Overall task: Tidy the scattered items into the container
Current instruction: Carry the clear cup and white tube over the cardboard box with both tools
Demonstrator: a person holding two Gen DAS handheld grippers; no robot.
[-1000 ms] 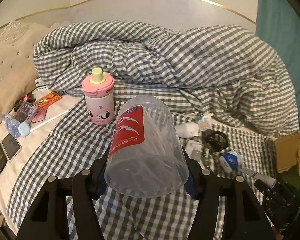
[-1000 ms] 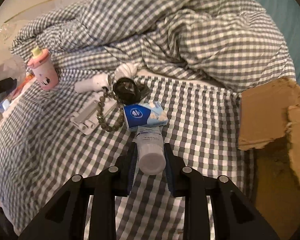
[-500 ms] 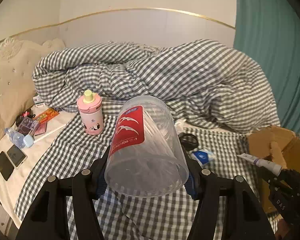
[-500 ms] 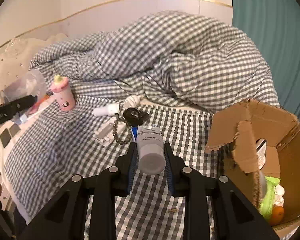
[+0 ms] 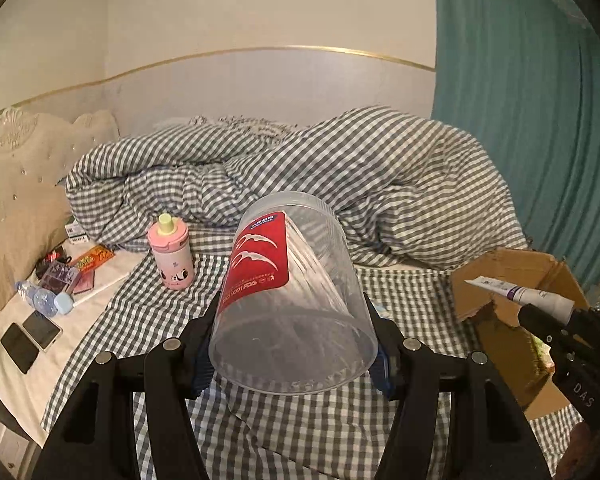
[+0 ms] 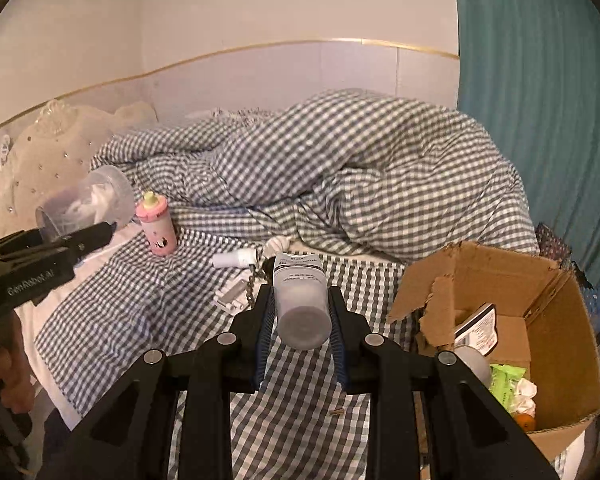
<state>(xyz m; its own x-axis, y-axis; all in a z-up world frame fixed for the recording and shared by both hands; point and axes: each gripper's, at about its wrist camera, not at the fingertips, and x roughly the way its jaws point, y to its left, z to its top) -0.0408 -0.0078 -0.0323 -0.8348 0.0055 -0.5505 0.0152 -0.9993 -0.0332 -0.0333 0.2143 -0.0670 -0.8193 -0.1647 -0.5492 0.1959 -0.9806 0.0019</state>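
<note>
My left gripper (image 5: pixel 292 348) is shut on a clear plastic jar (image 5: pixel 292 300) with a red label, held above the checked bed sheet; the jar also shows in the right wrist view (image 6: pixel 88 204). My right gripper (image 6: pixel 302 312) is shut on a white tube (image 6: pixel 300 296) with its cap toward the camera; the tube also shows in the left wrist view (image 5: pixel 516 292), over the open cardboard box (image 5: pixel 508 272). The box (image 6: pixel 556 320) sits at the right and holds a few items. A pink bottle (image 6: pixel 156 230) stands on the sheet.
A white bottle (image 6: pixel 234 259), a bead string and a white holder (image 6: pixel 232 294) lie on the sheet. A crumpled checked duvet (image 6: pixel 340 176) fills the back. Phones (image 5: pixel 30 338), a water bottle and snack packets (image 5: pixel 92 258) lie at the left by the pillow. A teal curtain hangs at the right.
Both grippers rose and drew back from the bed with their loads. The right gripper carried the tube right, toward the cardboard box.
</note>
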